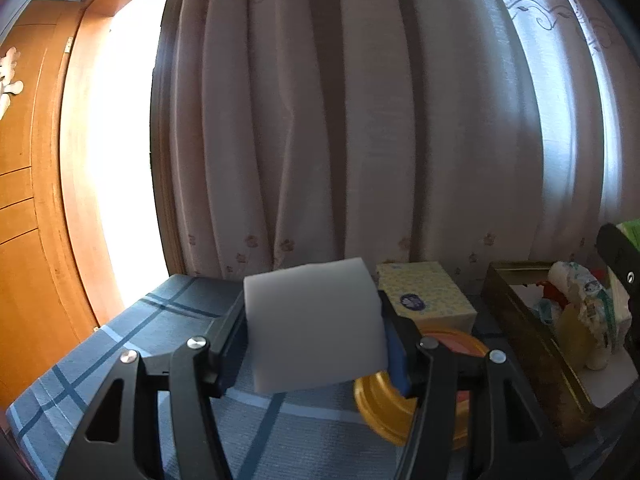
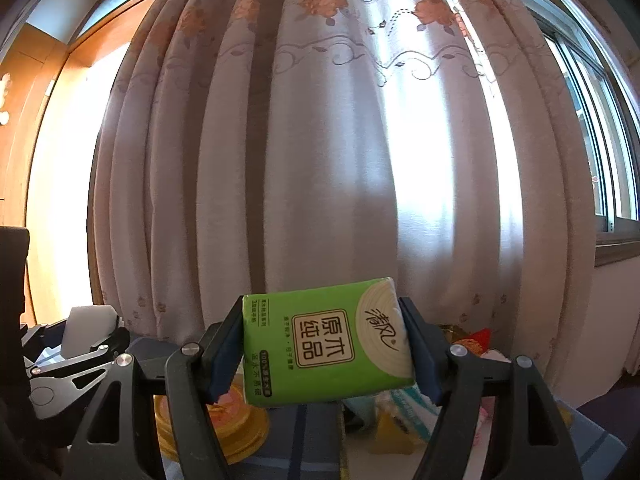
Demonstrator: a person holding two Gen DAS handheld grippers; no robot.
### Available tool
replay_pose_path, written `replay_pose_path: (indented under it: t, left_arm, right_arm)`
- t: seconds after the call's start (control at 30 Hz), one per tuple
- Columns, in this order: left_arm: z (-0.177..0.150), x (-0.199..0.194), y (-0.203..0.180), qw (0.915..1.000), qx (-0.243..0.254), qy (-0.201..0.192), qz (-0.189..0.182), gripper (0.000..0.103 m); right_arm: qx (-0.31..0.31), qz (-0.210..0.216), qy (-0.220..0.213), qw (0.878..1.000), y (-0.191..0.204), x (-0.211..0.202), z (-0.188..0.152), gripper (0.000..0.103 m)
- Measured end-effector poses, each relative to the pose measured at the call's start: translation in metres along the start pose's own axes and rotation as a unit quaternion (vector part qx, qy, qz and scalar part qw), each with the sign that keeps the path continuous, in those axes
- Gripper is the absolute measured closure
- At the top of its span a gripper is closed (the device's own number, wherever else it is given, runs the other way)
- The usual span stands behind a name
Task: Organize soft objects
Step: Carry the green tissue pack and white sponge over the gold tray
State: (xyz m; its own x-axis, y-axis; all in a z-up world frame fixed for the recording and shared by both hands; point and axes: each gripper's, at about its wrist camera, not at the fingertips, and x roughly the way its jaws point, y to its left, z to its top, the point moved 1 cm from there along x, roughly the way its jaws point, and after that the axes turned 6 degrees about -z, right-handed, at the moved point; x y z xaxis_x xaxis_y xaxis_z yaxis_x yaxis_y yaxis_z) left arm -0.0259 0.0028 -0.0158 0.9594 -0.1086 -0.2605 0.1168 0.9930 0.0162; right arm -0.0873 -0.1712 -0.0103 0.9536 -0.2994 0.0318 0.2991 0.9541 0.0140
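Observation:
My left gripper (image 1: 316,332) is shut on a white foam sponge block (image 1: 316,324) and holds it above the blue plaid table (image 1: 120,344). It also shows at the left of the right wrist view (image 2: 90,330). My right gripper (image 2: 324,344) is shut on a green tissue pack (image 2: 326,340) with Chinese print, held in the air over the table. A gold-walled box (image 1: 524,320) at the right holds soft wrapped items (image 1: 580,300).
A yellow tissue box (image 1: 428,296) stands at the table's back by the curtain (image 1: 360,120). A yellow round lid or dish (image 1: 384,404) lies under my left gripper; it shows in the right wrist view (image 2: 232,424). A wooden door (image 1: 24,200) is at left.

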Motion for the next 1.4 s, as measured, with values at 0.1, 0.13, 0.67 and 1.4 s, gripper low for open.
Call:
replay_pose_path:
  t: [0.1, 0.13, 0.67, 1.4]
  left_arm:
    - [0.0, 0.0, -0.007, 1.0, 0.003, -0.001, -0.006, 0.045]
    - [0.0, 0.0, -0.01, 0.9999, 0.005, -0.001, -0.009, 0.045]
    - [-0.002, -0.001, -0.051, 0.9985, 0.024, -0.001, -0.049, 0.045]
    - [-0.002, -0.005, -0.116, 0.9926, 0.056, -0.002, -0.107, 0.045]
  right_arm:
    - [0.004, -0.006, 0.004, 1.0, -0.008, 0.002, 0.0, 0.03]
    - [0.006, -0.008, 0.006, 1.0, -0.011, 0.003, 0.0, 0.03]
    - [-0.005, -0.047, 0.005, 0.999, -0.05, 0.009, 0.0, 0.03]
    - [0.01, -0.095, 0.02, 0.995, -0.11, 0.019, -0.001, 0.03]
